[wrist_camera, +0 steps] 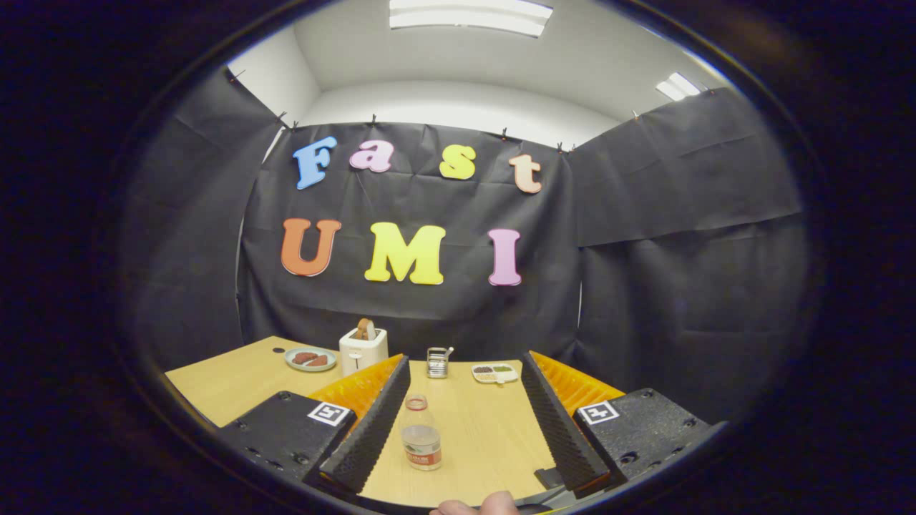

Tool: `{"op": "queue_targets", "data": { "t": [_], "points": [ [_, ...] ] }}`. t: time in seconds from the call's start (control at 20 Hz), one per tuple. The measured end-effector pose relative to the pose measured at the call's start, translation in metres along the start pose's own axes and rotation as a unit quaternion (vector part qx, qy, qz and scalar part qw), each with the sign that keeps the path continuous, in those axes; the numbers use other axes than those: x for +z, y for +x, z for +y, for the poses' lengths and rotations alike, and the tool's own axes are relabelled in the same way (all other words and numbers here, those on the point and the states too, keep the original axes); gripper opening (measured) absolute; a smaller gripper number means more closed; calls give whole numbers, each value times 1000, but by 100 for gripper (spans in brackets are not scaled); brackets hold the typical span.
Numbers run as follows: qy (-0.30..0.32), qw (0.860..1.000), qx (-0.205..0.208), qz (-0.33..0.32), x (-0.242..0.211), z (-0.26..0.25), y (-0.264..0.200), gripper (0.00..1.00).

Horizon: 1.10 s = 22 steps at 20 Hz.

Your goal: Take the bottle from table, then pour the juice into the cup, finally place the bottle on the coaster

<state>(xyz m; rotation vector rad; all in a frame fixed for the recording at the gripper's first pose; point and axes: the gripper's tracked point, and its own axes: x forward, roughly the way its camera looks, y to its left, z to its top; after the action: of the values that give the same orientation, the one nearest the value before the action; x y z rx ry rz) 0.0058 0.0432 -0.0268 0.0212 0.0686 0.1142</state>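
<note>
Bottle [421, 433] stands on the wooden table [486, 429] (black-draped booth); claw [464, 415] open around it, untouching.

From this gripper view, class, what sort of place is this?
Probably a staged kitchen-table booth: a toaster, a plate of food and a bottle between the open gripper fingers, black cloth walls behind.

One bottle [421, 435], one toaster [363, 349], one plate [310, 358], one divided dish [494, 373], one metal holder [437, 362].

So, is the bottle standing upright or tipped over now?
Upright. The bottle stands on its base on the table, cap upward, between the fingers of the open gripper, nearer one finger; neither visibly touches it.
</note>
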Motion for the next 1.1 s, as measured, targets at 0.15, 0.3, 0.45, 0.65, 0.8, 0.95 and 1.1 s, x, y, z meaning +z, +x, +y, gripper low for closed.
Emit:
{"op": "queue_targets", "data": {
  "t": [0.15,0.3,0.45,0.65,0.8,0.95,1.1],
  "points": [
    [9,1000,14,10,-17,8,5,100],
    [8,999,23,28,-43,14,10,100],
    [7,998,35,51,-73,21,14,100],
    [23,995,46,87,-117,26,23,100],
    [42,991,53,119,-152,29,30,100],
    [46,987,56,143,-180,33,39,100],
    [33,985,56,162,-206,37,48,100]
  ]
}}
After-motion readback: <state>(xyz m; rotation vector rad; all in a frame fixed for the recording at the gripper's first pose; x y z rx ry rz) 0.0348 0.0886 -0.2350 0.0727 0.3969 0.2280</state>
